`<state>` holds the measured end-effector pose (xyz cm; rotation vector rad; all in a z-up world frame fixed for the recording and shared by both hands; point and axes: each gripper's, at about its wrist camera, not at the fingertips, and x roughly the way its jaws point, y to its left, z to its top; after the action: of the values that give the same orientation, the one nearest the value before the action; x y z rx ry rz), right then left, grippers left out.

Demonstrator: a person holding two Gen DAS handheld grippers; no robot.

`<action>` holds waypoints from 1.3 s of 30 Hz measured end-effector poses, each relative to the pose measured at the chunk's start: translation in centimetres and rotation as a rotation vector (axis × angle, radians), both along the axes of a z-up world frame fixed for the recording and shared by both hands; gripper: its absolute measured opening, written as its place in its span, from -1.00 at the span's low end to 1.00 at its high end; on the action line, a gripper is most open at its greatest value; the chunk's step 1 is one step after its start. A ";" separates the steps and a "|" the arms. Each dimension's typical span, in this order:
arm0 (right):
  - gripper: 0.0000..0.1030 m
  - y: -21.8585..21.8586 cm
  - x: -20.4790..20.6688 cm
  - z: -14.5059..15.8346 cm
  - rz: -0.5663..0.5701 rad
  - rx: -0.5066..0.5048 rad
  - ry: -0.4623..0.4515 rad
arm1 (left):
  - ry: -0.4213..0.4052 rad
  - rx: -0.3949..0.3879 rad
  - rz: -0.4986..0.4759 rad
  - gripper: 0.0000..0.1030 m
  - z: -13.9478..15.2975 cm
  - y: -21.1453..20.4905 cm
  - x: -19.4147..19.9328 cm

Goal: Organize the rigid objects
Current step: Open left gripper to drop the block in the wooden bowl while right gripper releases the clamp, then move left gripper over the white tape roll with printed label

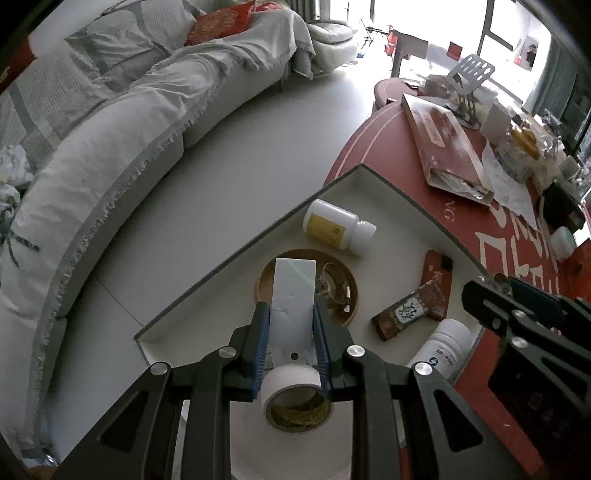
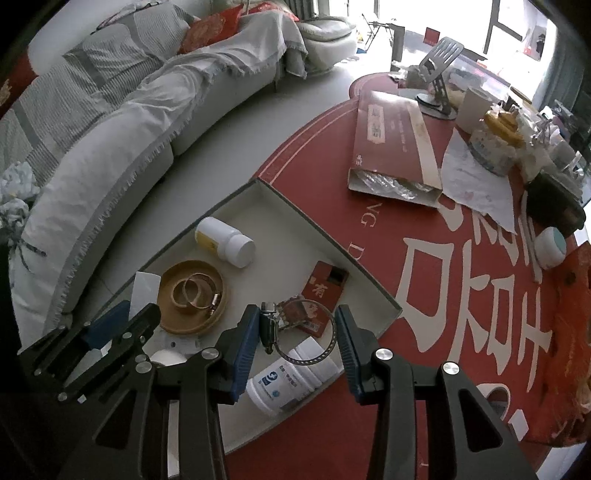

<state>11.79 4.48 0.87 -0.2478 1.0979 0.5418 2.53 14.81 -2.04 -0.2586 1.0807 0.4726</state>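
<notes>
Tray first: the shallow grey-walled cardboard tray [image 2: 317, 225] sits on the red table, light and stiff, holding everything. Left gripper [image 1: 290, 325] pinches the pale flat rectangular card [image 1: 293, 291] by its near end above the round wooden dish [image 1: 341, 295]; thin, smooth, likely slippery. Right gripper [image 2: 295, 332] stands part-open around the thin metal hose clamp [image 2: 306, 332], apparently holding it across the ring; springy, best gripped at the screw.

Far beyond your claw to the left curves a sofa [image 2: 122, 122] under a pale fringed cover, red cushions [image 2: 214, 22] on it. Ahead right, a phone stand [image 2: 439, 74] rises by bright windows [image 1: 517, 26].
</notes>
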 end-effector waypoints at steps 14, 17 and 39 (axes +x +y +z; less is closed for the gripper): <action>-0.01 0.4 1.2 -2.4 -0.005 -0.027 0.056 | 0.035 0.034 -0.039 0.29 -1.3 -0.7 0.9; 0.99 -0.5 1.2 -1.8 -0.015 0.000 0.026 | -0.015 0.052 -0.043 0.68 -0.7 -0.9 0.4; 0.99 -17.4 -7.8 -1.1 -0.302 0.095 0.055 | 0.050 -0.007 -0.271 1.00 0.7 -10.6 -5.2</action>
<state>3.97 -12.93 -0.22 0.0176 1.1350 0.3305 -2.63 4.17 -1.39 -0.1043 1.1472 0.2333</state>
